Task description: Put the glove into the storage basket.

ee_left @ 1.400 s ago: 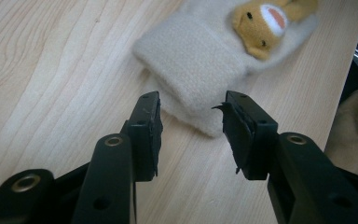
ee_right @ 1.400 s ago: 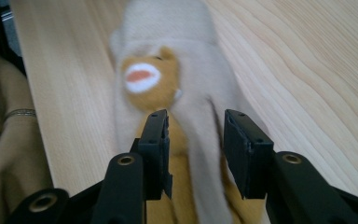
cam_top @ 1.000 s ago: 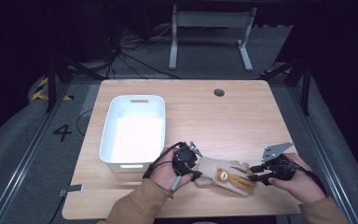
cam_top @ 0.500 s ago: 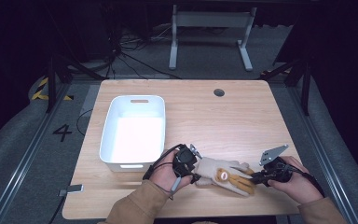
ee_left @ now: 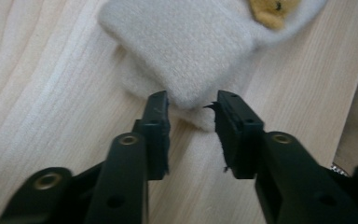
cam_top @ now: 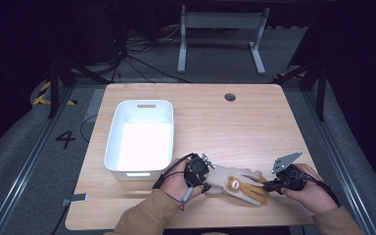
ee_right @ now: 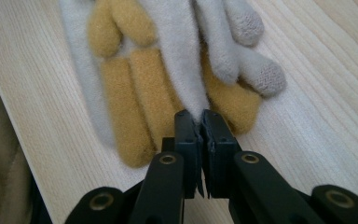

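Observation:
A cream knitted glove with mustard-yellow parts (cam_top: 235, 185) lies flat near the table's front edge, between my two grippers. My left gripper (cam_top: 201, 177) is at its cuff end. In the left gripper view the cream cuff (ee_left: 182, 46) has its edge between the jaws of that gripper (ee_left: 191, 100), which have just been closing and now press on it. My right gripper (cam_top: 270, 186) is at the finger end. Its jaws have just been closing, and it (ee_right: 200, 116) is now shut on the tip of a cream finger (ee_right: 179, 70).
A white plastic tub (cam_top: 139, 105) stands empty on the left half of the wooden table (cam_top: 254, 127). A round cable hole (cam_top: 230, 97) sits near the far edge. A person's sleeves come in over the front edge.
My right gripper has edged left to the glove's fingers and its jaws have closed on one. The left gripper has stayed at the cuff, jaws narrower.

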The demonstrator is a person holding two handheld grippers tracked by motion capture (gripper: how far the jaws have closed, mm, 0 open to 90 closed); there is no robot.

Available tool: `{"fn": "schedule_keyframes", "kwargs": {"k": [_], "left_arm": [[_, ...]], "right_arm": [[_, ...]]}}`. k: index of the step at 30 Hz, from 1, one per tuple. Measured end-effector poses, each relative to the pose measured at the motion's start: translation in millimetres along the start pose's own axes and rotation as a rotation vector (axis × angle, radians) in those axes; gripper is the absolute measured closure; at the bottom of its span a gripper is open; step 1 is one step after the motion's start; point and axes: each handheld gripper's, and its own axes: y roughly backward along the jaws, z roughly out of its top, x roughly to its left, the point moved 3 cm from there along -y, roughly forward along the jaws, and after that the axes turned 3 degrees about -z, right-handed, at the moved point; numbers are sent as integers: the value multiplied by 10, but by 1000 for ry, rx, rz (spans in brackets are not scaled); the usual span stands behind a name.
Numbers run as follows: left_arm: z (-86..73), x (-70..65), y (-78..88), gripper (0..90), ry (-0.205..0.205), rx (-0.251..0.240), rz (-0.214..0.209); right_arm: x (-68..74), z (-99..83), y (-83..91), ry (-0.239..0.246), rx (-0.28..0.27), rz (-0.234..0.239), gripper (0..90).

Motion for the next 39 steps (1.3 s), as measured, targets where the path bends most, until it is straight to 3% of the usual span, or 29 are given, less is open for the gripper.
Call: {"fn": "schedule_keyframes", "kwargs": {"k": [4, 10, 18, 26, 39], "left_arm": [[3, -10, -33, 763, -4, 22, 14], [12, -38, -29, 889, -47, 36, 46], [33, -92, 53, 900, -91, 15, 94], [34, -158, 181, 900, -98, -57, 121], [11, -263, 347, 900, -110, -108, 144]], "right_arm": [[8, 7, -7, -1, 1, 0, 858], [14, 12, 11, 3, -2, -4, 861], [15, 47, 103, 9, -34, -32, 867], [35, 164, 288, 20, -100, -89, 871], [-18, 317, 500, 10, -195, -149, 874]]}}
